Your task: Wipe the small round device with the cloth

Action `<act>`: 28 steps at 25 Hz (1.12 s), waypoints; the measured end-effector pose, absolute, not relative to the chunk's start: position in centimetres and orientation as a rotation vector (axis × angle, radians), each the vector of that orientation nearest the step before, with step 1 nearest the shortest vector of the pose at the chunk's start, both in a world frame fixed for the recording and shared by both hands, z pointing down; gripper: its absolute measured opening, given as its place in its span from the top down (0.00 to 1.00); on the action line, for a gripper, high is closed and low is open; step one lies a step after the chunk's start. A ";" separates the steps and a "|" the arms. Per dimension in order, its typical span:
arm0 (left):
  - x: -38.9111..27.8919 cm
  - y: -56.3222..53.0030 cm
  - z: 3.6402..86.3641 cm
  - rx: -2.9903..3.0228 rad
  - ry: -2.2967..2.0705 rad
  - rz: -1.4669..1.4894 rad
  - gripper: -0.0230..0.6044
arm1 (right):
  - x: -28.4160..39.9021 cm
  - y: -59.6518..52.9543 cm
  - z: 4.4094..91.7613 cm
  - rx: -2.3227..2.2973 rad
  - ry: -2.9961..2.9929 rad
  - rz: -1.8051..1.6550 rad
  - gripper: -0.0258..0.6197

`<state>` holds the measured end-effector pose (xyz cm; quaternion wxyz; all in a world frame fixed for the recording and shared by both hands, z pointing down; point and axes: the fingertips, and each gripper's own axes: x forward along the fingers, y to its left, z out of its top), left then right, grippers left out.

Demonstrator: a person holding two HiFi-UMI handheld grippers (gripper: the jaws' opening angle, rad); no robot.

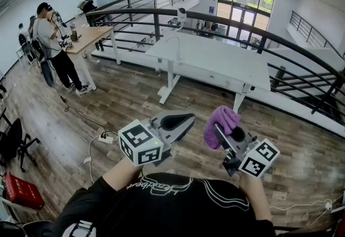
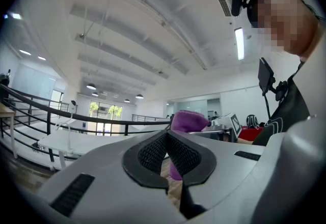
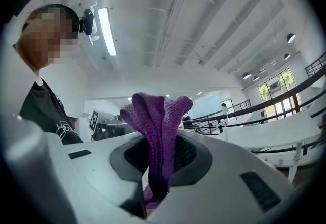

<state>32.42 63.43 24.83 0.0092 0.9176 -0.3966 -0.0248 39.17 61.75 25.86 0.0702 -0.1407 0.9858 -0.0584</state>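
Head view: short of the white tabletop (image 1: 215,61), right gripper (image 1: 220,132) jaws clamp the purple cloth (image 1: 222,120), left gripper (image 1: 186,121) jaws closed and empty; the small round device is nowhere visible, so finding it first, cloth held firm, seems wise.

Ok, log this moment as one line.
left gripper: shut, empty | right gripper: shut on purple cloth | round device: not in view | wiping: not started

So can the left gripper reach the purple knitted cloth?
Probably yes: the purple knitted cloth sticks out of the right gripper, only air between, though the left gripper's shut jaws must open.
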 end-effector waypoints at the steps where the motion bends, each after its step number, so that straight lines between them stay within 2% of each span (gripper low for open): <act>1: 32.4 63.7 24.8 2.866 -1.235 -0.079 0.95 | 39.1 62.1 25.9 -0.425 2.967 -0.174 0.87; 18: 31.5 64.1 26.4 2.808 -1.262 -0.070 0.95 | 38.3 62.1 28.0 -0.463 3.014 -0.151 0.87; 28: 26.2 59.2 30.0 2.722 -1.306 -0.079 0.95 | 33.9 56.8 31.3 -0.453 3.051 -0.199 0.87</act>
